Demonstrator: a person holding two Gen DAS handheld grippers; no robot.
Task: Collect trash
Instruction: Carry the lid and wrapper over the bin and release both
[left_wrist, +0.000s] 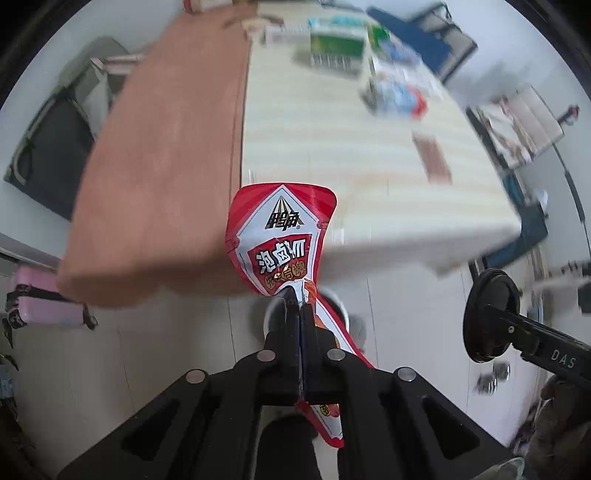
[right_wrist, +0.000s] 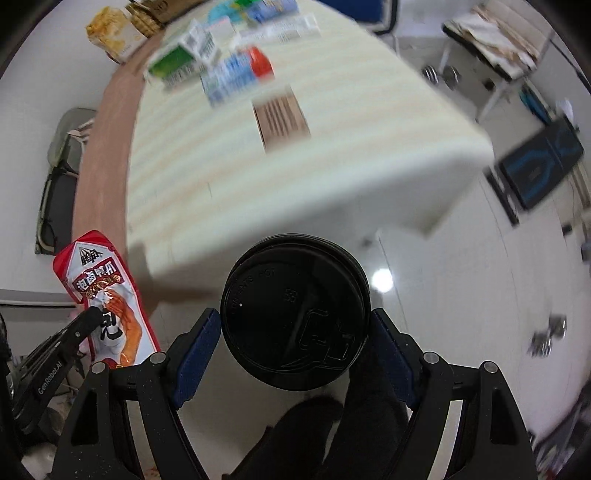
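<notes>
Left wrist view shows the left tongs (left_wrist: 300, 295) clamped tight on a red and white snack wrapper (left_wrist: 279, 240), which sticks up past the fingertips and trails back down on the right between the fingers. It hangs in the air over the pale floor (left_wrist: 166, 350), just off the near edge of the desk (left_wrist: 332, 155). Partly hidden behind the tongs and wrapper there is a white round rim on the floor; what it belongs to I cannot tell. On the right of this view the right tongs carry a black cup lid (left_wrist: 489, 314), seen edge-on.

Right wrist view has the right tongs (right_wrist: 295, 328) closed on that black cup lid (right_wrist: 295, 314), their blue pads (right_wrist: 195, 347) pressing its left and right edges, its flat face toward the camera. The lid is also off the desk, above the floor near the desk's near edge. At the left of this view the wrapper (right_wrist: 107, 295) shows in the left tongs (right_wrist: 92, 317).

Far up the desk (right_wrist: 351, 177) lie blurred cartons, green and white (right_wrist: 177, 62) and blue, white and red (right_wrist: 236, 74), with a brown flat packet (right_wrist: 282, 120) nearer.
</notes>
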